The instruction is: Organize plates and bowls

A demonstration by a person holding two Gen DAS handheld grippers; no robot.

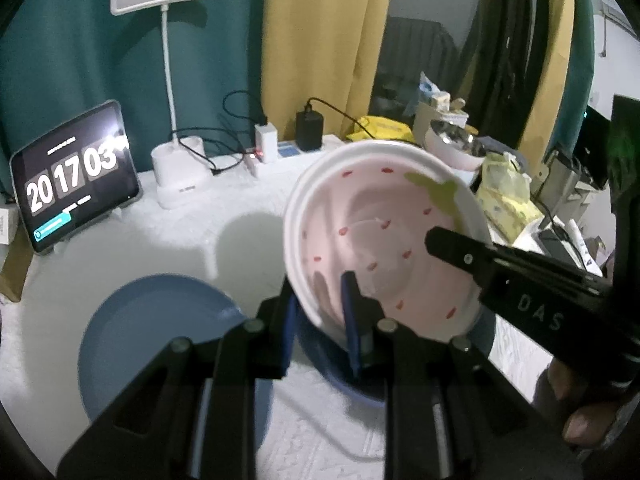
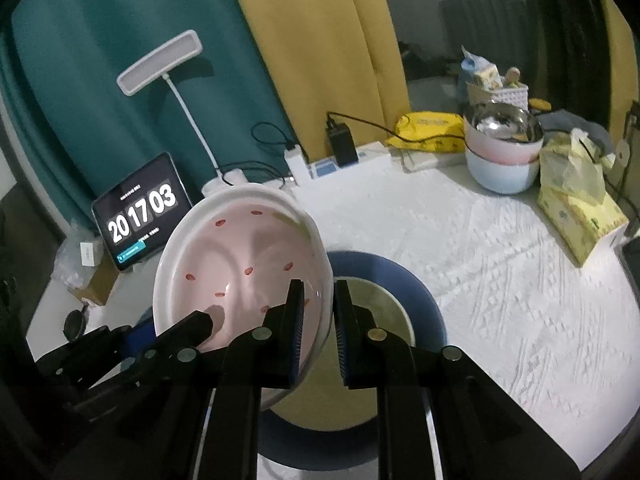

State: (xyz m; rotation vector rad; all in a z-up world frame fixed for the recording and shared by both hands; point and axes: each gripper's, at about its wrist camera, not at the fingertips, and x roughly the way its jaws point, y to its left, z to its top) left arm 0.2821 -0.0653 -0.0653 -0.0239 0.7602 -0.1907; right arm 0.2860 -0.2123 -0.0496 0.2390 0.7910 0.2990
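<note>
Clearly stiff, smooth and breakable: pink bowl held tilted above blue plate near bench front edge, left hand-held gripper and right hand-held gripper each clamped on opposite rims.

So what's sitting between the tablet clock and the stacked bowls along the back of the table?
In the right wrist view: the white desk lamp, chargers on a power strip, and a yellow packet separate the tablet clock from the stacked bowls.
</note>
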